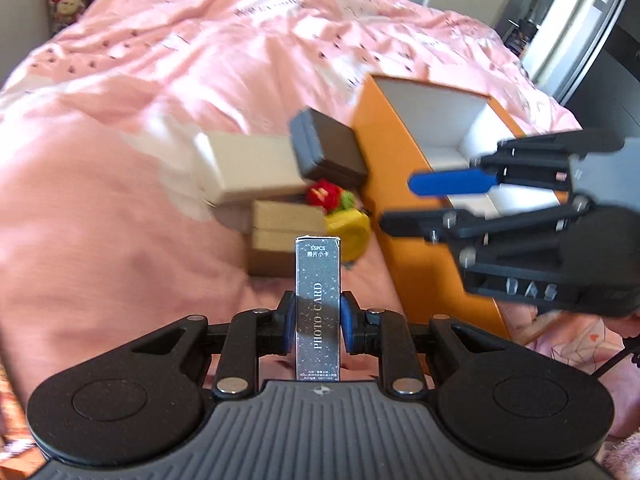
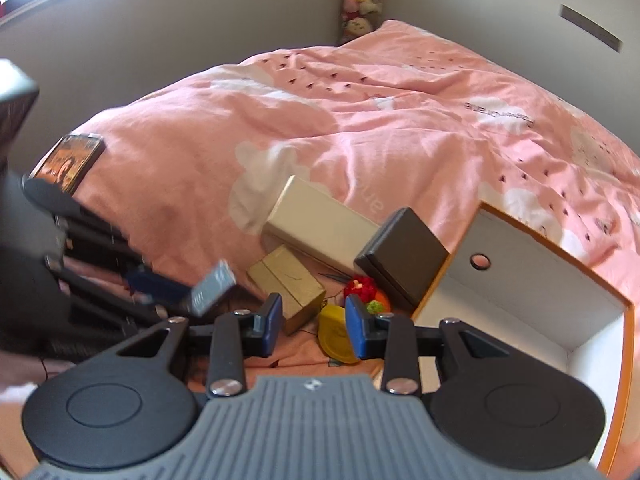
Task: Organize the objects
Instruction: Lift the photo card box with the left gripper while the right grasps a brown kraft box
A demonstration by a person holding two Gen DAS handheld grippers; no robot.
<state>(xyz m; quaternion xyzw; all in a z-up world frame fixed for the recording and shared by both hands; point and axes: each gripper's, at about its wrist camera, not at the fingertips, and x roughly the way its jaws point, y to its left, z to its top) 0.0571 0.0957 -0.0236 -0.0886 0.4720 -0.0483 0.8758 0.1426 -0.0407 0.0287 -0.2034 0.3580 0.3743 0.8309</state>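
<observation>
A slim dark photo card box (image 1: 318, 308), speckled with white print, is held upright between the pads of the left gripper (image 1: 318, 318), above the pink bed (image 1: 140, 120). The right gripper (image 2: 313, 326) is kept narrowly open and empty. The orange box (image 1: 384, 168) is partly hidden.

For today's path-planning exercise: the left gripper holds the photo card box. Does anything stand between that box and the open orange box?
Yes. The right gripper hangs over the near end of the orange box, partly across the way in from the photo card box. The far end of the opening looks free. The left gripper is clamped on the card box.
</observation>
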